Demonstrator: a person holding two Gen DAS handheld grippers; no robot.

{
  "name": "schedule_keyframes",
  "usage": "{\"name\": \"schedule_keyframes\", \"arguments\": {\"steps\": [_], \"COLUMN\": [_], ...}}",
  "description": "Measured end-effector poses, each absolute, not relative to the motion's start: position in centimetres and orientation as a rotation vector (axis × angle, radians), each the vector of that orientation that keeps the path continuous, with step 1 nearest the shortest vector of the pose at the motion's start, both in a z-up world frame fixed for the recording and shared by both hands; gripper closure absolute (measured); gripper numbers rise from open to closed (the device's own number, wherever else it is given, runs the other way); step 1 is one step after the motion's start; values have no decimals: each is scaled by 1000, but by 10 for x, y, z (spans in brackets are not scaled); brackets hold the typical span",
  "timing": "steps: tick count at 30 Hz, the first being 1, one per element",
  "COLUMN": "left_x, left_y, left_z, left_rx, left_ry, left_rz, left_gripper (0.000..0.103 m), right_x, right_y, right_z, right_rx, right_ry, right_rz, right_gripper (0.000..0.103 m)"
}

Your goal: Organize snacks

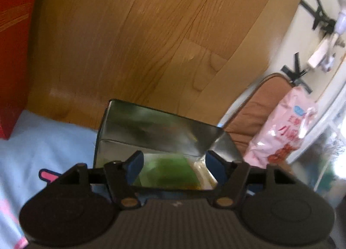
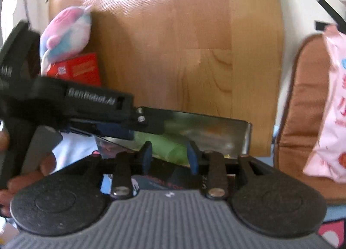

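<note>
A shiny dark metal box (image 1: 155,132) stands open on the bed, with a green snack packet (image 1: 170,169) inside. My left gripper (image 1: 173,165) is open, its blue pads (image 1: 135,165) spread over the box's mouth. In the right wrist view the same box (image 2: 216,136) lies ahead with the green packet (image 2: 166,146) between my right gripper's (image 2: 170,158) blue pads, which stand a little apart on either side of it. The left gripper's black body (image 2: 86,102) reaches in from the left over the box. A pink snack bag (image 2: 326,108) leans at the right.
A wooden headboard (image 1: 151,32) rises behind the box. A red box (image 1: 13,54) stands at the left, also in the right wrist view (image 2: 80,69) under a pink-blue plush (image 2: 64,30). A brown cushion (image 2: 300,108) holds the pink bag (image 1: 281,132). Light blue bedding (image 1: 43,147) lies below.
</note>
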State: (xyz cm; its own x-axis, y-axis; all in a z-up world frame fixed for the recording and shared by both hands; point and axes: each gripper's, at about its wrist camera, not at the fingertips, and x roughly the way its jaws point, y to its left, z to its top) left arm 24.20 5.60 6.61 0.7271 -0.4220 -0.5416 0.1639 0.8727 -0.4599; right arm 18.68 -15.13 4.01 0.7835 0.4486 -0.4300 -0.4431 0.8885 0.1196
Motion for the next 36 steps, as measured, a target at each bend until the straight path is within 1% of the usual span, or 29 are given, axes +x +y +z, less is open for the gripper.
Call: {"name": "schedule_keyframes", "arguments": {"steps": [3,5,7,11,13,14,15,18,19,21,23,24,25,26,28,32,36], "left_x": [218,200,188,167,160,159,154,143,142,141,141,140,138,134,125,108,91], "left_y": [69,83,96,124,138,143,146,140,135,126,118,113,109,103,93,64,43], "left_z": [75,76,71,42,21,11,4,0,1,0,-2,-5,-6,-5,3,29,32], "left_rx": [-423,-423,-427,-500,-582,-632,-678,-685,-677,-695,-697,-709,-714,-708,-702,-654,-661], "left_ry": [649,645,681,790,840,865,844,813,814,830,871,894,905,903,887,831,846], "left_rz": [-359,-350,-320,-269,-255,-266,-289,-310,-313,-337,-381,-413,-433,-447,-491,-570,-648], "left_gripper": [38,32,32,32,32,32,31,34,36,42,65,68,75,77,80,80,80], "right_x": [168,155,148,154,165,168,172,173,167,156,155,149,145,141,131,102,63], "right_y": [-166,-174,-174,-166,-162,-161,-159,-146,-141,-132,-130,-132,-135,-142,-157,-179,-203], "right_z": [45,43,34,8,-6,-9,-13,-13,-13,-12,-13,-12,-9,-7,-1,14,22], "right_rx": [49,98,142,264,357,391,429,463,450,412,420,425,436,457,500,520,523], "right_ry": [463,497,564,758,841,864,884,933,933,940,960,950,933,918,879,791,706], "right_rz": [493,526,589,648,636,620,617,628,637,652,655,643,638,632,616,603,576], "right_gripper": [64,63,63,62,62,64,64,65,67,83,96,97,97,97,98,98,98]}}
